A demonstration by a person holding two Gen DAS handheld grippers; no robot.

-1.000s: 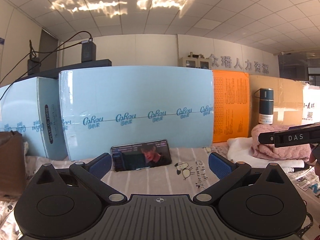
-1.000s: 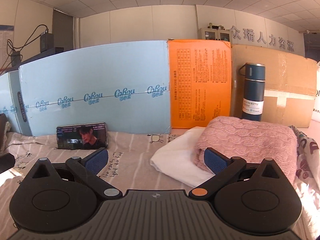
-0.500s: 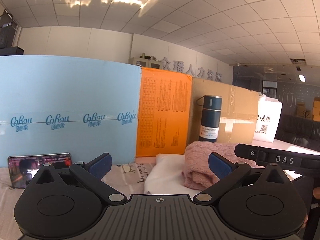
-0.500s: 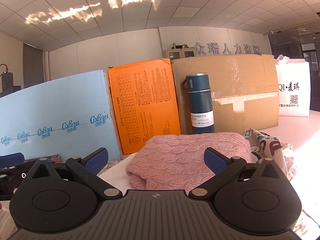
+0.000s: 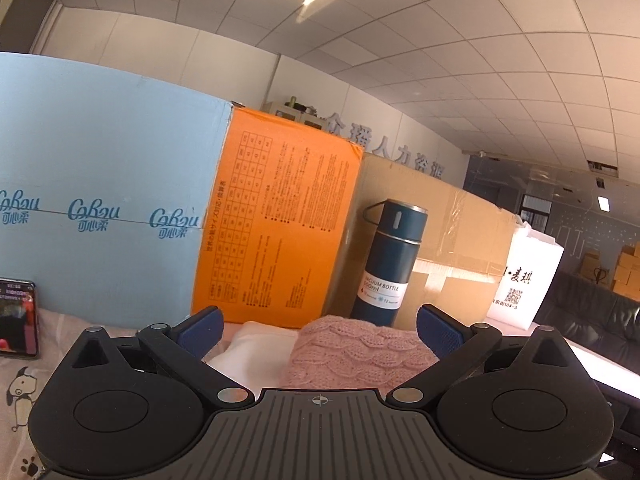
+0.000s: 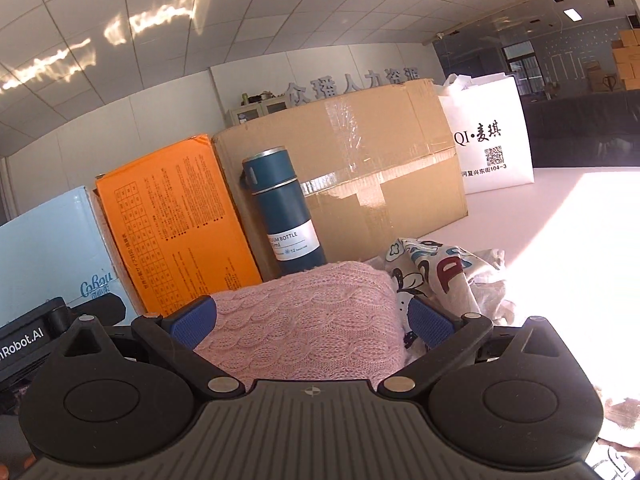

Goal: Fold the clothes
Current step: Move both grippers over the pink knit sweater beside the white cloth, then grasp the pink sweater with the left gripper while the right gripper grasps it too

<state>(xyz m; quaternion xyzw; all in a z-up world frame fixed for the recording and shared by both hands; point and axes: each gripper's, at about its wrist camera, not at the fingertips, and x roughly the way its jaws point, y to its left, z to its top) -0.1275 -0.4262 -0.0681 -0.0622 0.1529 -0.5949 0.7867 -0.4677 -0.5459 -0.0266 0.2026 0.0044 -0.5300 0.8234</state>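
Pink knit sweater lies folded between and ahead of both spread, empty tongs, left gripper and right gripper; risk: a shallow pinch snags loose knit, undoing the fold

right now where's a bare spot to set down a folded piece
Two patches look free: the sunlit white tabletop right of the printed garment, in front of the white bag, and the patterned sheet between the phone and the white cloth. It is crowded around the pink sweater, hemmed by the bottle and boxes.
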